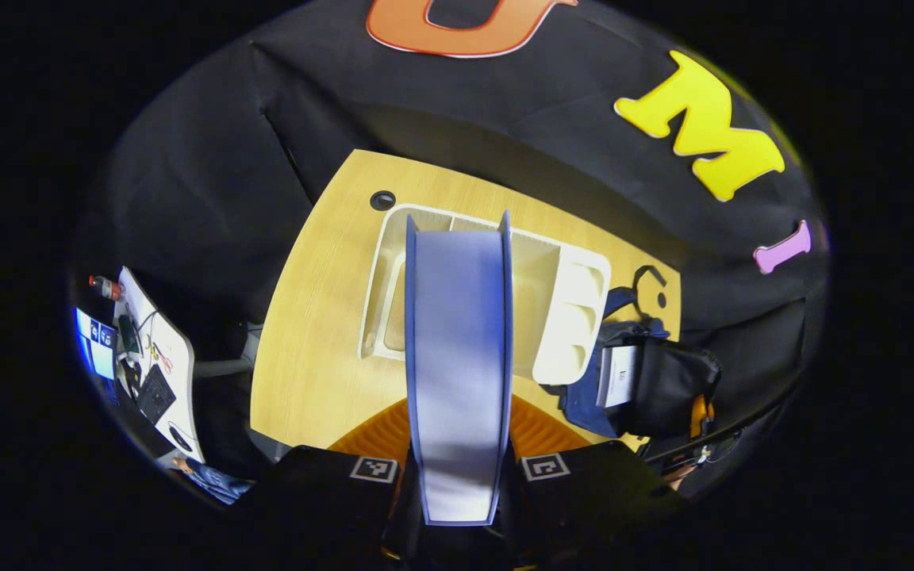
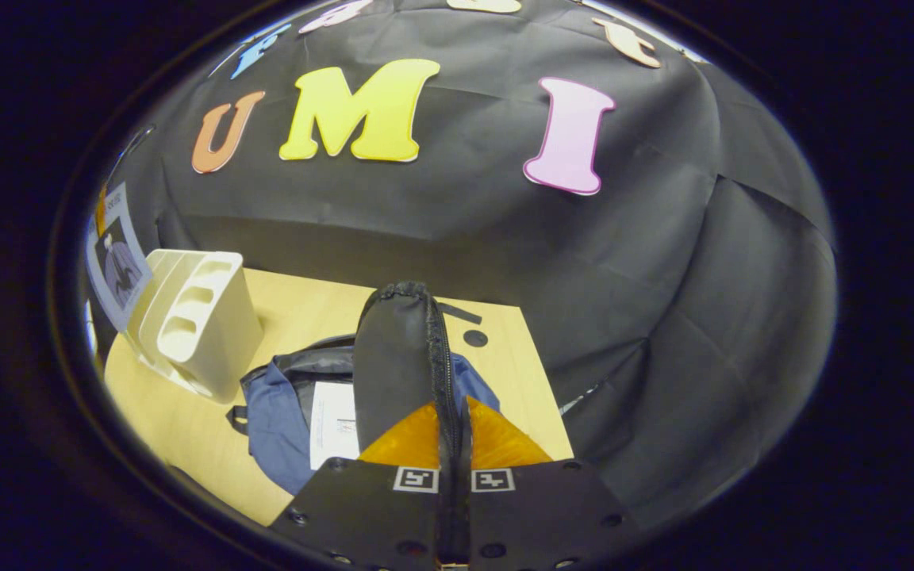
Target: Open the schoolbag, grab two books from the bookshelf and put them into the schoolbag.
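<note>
- Your left tool point(image 1: 457, 476) is clamped on a thin blue-grey book point(image 1: 457, 349), held edge-on above the cream plastic bookshelf point(image 1: 576, 317) that stands on the pale wooden desk point(image 1: 314, 357).
- Your right tool point(image 2: 452, 468) is pinched tight on the black zippered flap point(image 2: 401, 357) of the blue-and-black fabric schoolbag point(image 2: 282, 412), holding it up so the mouth gapes; a white-covered book point(image 2: 334, 420) already lies inside.
- In the left gripper view the schoolbag point(image 1: 647, 373) sits just beside the bookshelf's right end, so the carry is short.
- The grip on the book is near one end only. Swing it fast and it may pivot or slide out between the fingers.
- If the flap sags or slips from your right tool, the mouth narrows and the book's corner will likely catch on the zip edge.
- Carry it too low and it may knock the bookshelf's slotted end.
</note>
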The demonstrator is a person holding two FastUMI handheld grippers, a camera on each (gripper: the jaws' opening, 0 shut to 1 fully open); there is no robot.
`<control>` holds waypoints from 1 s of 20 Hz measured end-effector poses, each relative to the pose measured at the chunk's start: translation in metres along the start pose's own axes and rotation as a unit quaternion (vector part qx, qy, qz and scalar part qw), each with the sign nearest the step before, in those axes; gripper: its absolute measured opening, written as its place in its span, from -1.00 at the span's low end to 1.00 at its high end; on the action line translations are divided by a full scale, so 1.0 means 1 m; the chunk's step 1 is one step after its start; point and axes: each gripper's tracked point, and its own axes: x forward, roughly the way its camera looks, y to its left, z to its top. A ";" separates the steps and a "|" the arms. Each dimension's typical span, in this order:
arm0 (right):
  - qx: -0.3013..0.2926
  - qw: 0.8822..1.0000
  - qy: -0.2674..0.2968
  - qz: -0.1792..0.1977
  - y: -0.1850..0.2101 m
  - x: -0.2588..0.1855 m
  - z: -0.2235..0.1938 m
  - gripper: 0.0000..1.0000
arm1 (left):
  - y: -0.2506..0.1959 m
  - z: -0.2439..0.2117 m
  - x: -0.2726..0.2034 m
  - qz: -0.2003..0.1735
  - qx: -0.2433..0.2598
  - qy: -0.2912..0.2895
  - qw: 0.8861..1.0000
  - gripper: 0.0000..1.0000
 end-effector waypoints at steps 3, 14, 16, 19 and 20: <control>-0.001 1.000 -0.001 0.000 0.001 -0.001 -0.001 -0.99 | -0.021 -0.004 -0.021 -0.060 -0.021 -0.017 0.998 -0.17; 0.000 1.000 0.004 0.002 0.002 -0.006 -0.005 -0.99 | -0.137 -0.026 -0.013 -0.310 -0.017 -0.075 0.948 -0.16; -0.002 1.000 0.004 0.001 0.000 -0.006 -0.006 -0.99 | -0.156 -0.046 -0.002 -0.336 0.001 -0.074 0.939 -0.16; -0.007 1.000 0.005 0.001 0.000 -0.006 -0.006 -0.99 | -0.181 -0.076 0.018 -0.361 0.016 -0.058 0.931 -0.17; -0.008 1.000 0.005 0.001 0.000 -0.006 -0.006 -0.99 | -0.189 -0.084 0.028 -0.364 0.020 -0.052 0.930 -0.17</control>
